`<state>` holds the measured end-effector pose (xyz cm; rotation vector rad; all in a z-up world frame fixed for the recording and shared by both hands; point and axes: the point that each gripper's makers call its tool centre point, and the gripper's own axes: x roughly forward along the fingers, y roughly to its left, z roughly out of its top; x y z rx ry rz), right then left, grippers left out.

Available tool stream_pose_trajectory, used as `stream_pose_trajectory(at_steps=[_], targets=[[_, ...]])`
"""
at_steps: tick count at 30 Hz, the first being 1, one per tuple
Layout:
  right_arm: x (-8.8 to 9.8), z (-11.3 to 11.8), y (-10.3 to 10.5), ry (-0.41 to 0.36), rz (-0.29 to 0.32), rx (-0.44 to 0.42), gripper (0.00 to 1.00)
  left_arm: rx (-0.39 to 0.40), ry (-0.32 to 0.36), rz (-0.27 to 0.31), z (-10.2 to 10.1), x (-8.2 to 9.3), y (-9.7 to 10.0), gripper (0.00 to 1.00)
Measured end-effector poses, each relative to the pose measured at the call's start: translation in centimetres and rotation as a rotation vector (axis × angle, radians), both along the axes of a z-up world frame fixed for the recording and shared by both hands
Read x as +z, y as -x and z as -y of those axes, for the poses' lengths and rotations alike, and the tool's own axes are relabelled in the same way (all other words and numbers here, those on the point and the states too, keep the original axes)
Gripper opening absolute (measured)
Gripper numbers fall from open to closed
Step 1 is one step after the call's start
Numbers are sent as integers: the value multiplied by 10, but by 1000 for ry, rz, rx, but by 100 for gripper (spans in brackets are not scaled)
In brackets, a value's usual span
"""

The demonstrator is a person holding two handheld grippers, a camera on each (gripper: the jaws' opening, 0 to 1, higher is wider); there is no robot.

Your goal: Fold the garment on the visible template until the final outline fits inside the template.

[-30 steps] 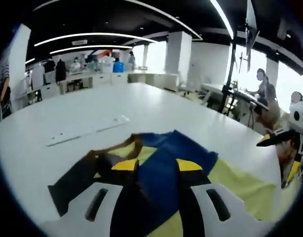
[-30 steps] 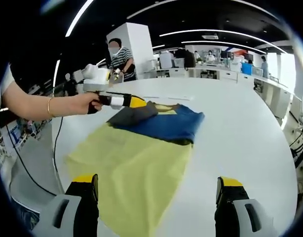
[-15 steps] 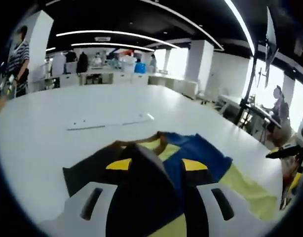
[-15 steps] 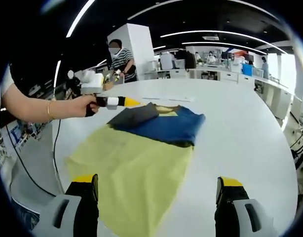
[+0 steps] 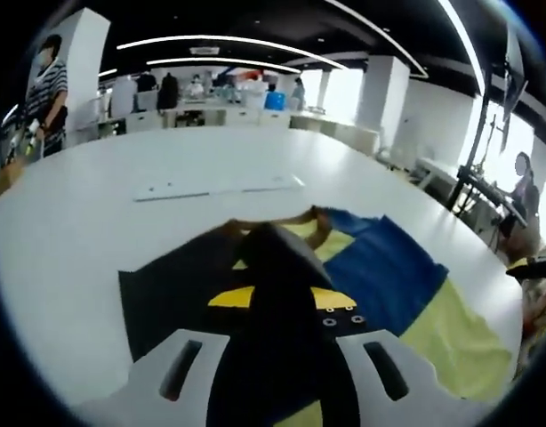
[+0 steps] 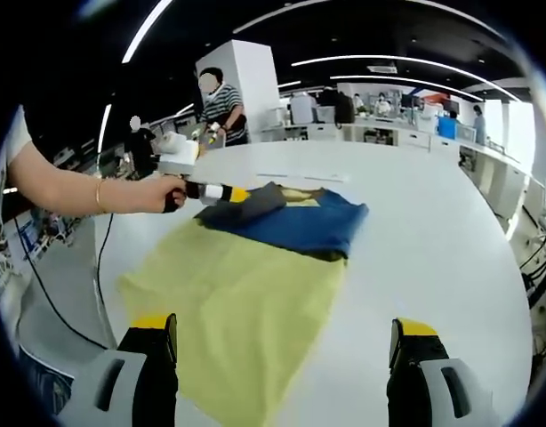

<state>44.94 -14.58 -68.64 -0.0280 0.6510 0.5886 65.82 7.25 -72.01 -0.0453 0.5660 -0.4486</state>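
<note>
While the garment (image 6: 255, 267) lies spread on the white counter (image 6: 433, 240), one dark sleeve (image 5: 282, 267) of it is pinched between the closed jaws of the left gripper (image 5: 282, 302), whose yellow tips meet on the fabric in the left gripper view. The garment is a single piece in three colours: a yellow body nearest the right gripper, a blue band across the chest, and dark sleeve cloth at the far end. In the right gripper view a person's hand (image 6: 162, 193) holds the left gripper (image 6: 221, 192) low over the far left corner of the garment, the forearm reaching in level from the left with a thin bracelet at the wrist. The right gripper (image 6: 286, 351) hovers at the near edge of the yellow cloth, its two jaws wide apart with nothing between them. The left gripper view alone shows a pale flat strip (image 5: 220, 188) lying on the counter beyond the collar, and a folded peak of dark fabric just ahead of the jaws. The right gripper view alone shows the full outline of the garment. Several people stand or sit in the background; one in a striped top (image 6: 221, 107) is beyond the counter.
</note>
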Motion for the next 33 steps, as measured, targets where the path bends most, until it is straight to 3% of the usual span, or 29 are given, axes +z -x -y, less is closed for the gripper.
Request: stream_pose_trajectory(at_steps=[3, 5, 10, 18, 22, 27, 33], targets=[[1, 4, 0, -3, 3, -10, 99, 12, 12, -53, 2, -10, 1, 14], [1, 8, 1, 2, 1, -17, 99, 4, 39, -38, 8, -7, 0, 12], [0, 16, 3, 10, 1, -42, 99, 17, 27, -63, 10, -14, 0, 10], [-5, 15, 3, 7, -10, -46, 99, 27, -11, -87, 11, -21, 6, 8], [-6, 12, 2, 8, -10, -42, 99, 37, 9, -101, 10, -22, 3, 4], [-5, 10, 0, 7, -7, -37, 99, 25, 16, -113, 9, -20, 5, 0], [-2, 5, -1, 6, 1, -22, 99, 11, 57, -83, 14, 2, 8, 0]])
